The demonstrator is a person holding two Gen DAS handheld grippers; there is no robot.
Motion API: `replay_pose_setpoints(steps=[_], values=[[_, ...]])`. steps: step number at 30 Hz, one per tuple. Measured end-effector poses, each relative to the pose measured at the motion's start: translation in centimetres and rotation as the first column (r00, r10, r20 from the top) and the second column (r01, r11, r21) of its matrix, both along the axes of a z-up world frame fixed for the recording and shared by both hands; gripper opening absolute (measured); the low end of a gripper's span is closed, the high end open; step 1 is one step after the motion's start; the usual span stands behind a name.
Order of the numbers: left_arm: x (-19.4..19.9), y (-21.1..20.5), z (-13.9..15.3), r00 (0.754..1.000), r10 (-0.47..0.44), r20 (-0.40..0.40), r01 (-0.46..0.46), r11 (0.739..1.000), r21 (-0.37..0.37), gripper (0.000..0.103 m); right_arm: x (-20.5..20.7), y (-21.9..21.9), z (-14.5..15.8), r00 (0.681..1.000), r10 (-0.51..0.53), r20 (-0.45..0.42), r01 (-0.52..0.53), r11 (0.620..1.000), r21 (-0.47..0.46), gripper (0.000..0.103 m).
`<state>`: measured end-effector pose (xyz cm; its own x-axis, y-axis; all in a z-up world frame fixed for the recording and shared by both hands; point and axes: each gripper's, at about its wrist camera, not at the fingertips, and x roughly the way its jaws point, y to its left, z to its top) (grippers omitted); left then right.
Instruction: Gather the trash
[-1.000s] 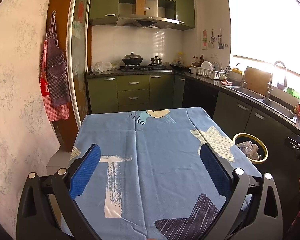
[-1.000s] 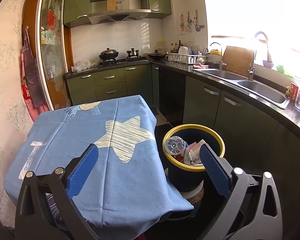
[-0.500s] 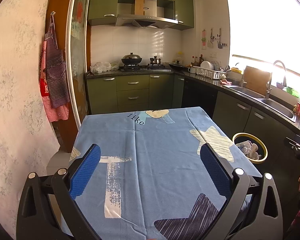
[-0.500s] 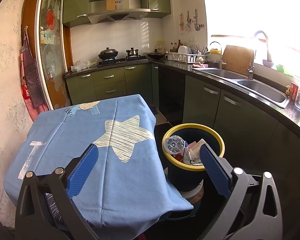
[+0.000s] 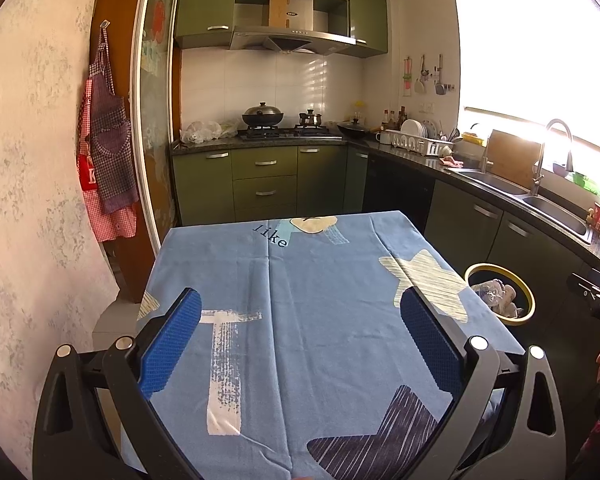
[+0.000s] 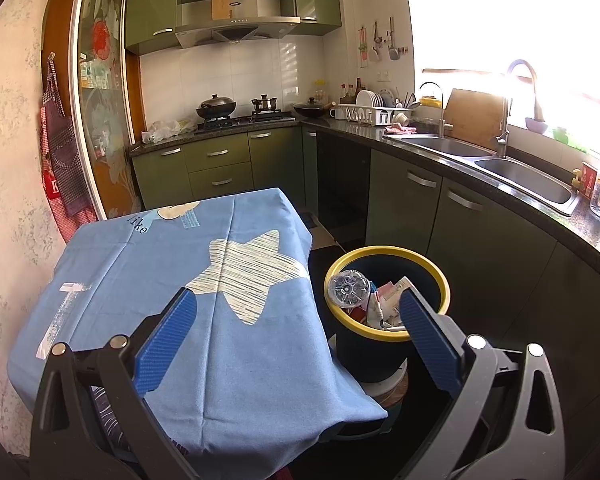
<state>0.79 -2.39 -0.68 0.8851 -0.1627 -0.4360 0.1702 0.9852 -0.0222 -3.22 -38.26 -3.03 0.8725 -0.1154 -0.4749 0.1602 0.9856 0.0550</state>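
Both grippers, left (image 5: 300, 336) and right (image 6: 298, 330), hang spread and empty over the blue-clothed worktop (image 5: 320, 300); the bin (image 6: 386, 292), lower right, holds a bottle (image 6: 348, 286) and perhaps cartons.

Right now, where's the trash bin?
The trash bin stands on the floor just right of the blue-clothed table, in front of the dark lower cabinets; in the left wrist view it shows at the table's right edge.

Green kitchen cabinets (image 5: 265, 176) — floral wallpaper (image 5: 24, 168), glaring window (image 5: 532, 52)
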Motion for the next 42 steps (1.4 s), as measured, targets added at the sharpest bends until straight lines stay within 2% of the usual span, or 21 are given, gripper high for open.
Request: replay_pose_setpoints(steps=[42], values=[[-0.02, -0.31, -0.36, 1.0, -0.009, -0.008, 0.009, 1.0, -0.002, 0.098, -0.01, -0.23, -0.37, 1.0, 0.001, -0.004, -0.001, 1.0, 0.001, 0.096]])
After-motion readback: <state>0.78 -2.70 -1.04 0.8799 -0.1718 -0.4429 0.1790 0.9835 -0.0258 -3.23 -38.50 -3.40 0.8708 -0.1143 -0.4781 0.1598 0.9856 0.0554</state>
